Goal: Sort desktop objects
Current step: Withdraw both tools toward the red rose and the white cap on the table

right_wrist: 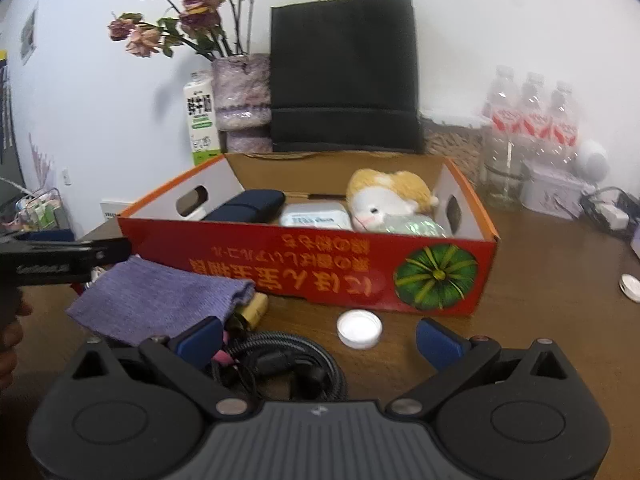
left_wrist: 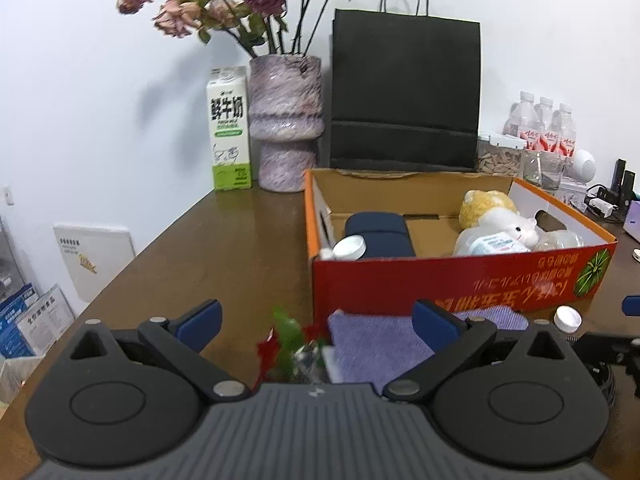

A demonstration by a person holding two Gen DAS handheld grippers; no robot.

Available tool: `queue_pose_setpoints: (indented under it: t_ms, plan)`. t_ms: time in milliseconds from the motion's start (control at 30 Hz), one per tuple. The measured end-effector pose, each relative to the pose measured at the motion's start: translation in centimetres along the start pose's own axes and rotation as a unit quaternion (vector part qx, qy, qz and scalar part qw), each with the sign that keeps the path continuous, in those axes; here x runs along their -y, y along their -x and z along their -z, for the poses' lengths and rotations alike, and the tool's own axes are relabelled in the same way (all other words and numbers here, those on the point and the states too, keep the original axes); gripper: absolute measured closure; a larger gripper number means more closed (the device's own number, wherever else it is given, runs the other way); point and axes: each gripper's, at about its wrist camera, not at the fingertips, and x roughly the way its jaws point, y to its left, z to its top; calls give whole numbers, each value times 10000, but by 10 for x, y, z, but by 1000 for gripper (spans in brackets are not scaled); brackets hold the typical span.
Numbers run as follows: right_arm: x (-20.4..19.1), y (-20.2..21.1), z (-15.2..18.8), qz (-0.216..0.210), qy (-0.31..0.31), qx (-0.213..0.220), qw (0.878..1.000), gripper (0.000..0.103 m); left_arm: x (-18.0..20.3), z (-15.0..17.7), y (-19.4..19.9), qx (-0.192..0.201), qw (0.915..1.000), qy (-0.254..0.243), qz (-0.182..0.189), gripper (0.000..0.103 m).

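Left gripper (left_wrist: 316, 322) is wide open and holds nothing, poised above the cloth (left_wrist: 372, 340). Right gripper (right_wrist: 318, 338) is equally spread and empty, near the cap (right_wrist: 359, 329) and cable (right_wrist: 280, 360). All three lie just outside the box (right_wrist: 304, 272), apparently awaiting sorting.

Even, soft indoor light fills both views, bright on the white wall (left_wrist: 100, 60). The flowers (left_wrist: 240, 4) throw a faint grey shadow onto it, leftward. A dull sheen sits on the desk (left_wrist: 224, 240). Left view is fairly sharp, though the red-green thing (left_wrist: 284, 344) close to the lens smears. Right view is softer: bottles (right_wrist: 532, 120) blurred, box (right_wrist: 320, 272) lettering fuzzy. Fisheye bends the edges, corners go black.
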Motion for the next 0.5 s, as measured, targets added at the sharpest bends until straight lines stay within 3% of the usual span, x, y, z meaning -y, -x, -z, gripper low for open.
queue_pose_setpoints:
  t_ms: [500]
  plan:
    - [22, 3, 3, 421, -296, -50, 9987, 0, -30, 2, 11, -106, 9992, 378, -47, 2]
